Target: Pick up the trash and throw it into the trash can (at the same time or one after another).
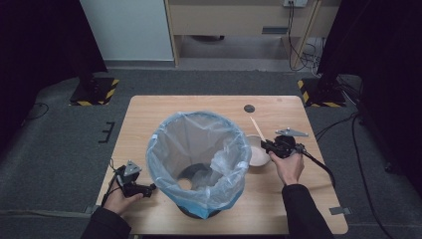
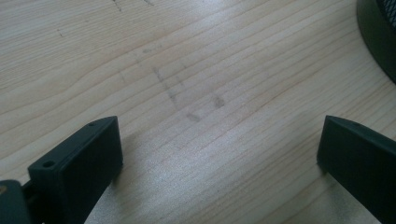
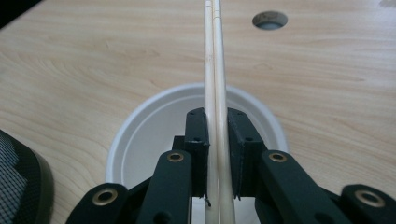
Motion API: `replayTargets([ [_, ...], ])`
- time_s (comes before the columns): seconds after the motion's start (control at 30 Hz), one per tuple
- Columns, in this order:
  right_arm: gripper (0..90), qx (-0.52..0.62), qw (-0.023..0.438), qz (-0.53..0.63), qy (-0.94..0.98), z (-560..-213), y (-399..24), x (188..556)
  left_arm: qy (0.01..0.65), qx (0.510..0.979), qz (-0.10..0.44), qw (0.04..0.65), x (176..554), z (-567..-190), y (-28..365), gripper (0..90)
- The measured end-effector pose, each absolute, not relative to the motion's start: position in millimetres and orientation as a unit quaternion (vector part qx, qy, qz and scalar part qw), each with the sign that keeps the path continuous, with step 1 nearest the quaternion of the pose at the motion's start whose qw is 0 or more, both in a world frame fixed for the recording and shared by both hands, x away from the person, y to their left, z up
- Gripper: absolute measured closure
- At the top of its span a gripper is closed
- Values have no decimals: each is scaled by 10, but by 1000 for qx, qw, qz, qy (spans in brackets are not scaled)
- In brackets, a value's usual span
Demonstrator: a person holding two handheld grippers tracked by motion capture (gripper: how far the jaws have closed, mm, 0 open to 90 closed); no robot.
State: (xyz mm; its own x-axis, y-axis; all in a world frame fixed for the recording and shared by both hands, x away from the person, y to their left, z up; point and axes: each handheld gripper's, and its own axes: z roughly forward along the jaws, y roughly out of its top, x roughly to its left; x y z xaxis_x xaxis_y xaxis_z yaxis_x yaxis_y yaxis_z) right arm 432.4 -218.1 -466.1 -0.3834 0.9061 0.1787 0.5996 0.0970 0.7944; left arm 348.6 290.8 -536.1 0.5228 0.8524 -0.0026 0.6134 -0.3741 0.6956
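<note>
A pair of pale wooden chopsticks runs straight out between the jaws of my right gripper, which is shut on them. Below them sits a white paper bowl. From above, the right gripper hovers over the bowl, just right of a black mesh bin lined with a clear blue bag; the chopsticks point toward the far side. My left gripper rests low at the bin's left, near the front edge. Its jaws stand open over bare wood.
The wooden table has a round cable hole beyond the bowl. The bin's dark base is close to the left gripper. Cables trail off the table's right side onto the grey floor.
</note>
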Motion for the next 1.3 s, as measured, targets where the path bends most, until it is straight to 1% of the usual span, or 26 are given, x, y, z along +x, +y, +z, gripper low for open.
replayTargets([
  [0.47,799,533,196,487,664,-4306,-2492,4243,453,809,182,328,3486,-5361,2908,0],
  [0.7,800,523,203,518,646,-4115,-2543,4183,453,809,182,328,3486,-5361,2908,0],
  [1.3,800,506,213,564,617,-3819,-2651,4068,453,809,182,328,3486,-5361,2907,0],
])
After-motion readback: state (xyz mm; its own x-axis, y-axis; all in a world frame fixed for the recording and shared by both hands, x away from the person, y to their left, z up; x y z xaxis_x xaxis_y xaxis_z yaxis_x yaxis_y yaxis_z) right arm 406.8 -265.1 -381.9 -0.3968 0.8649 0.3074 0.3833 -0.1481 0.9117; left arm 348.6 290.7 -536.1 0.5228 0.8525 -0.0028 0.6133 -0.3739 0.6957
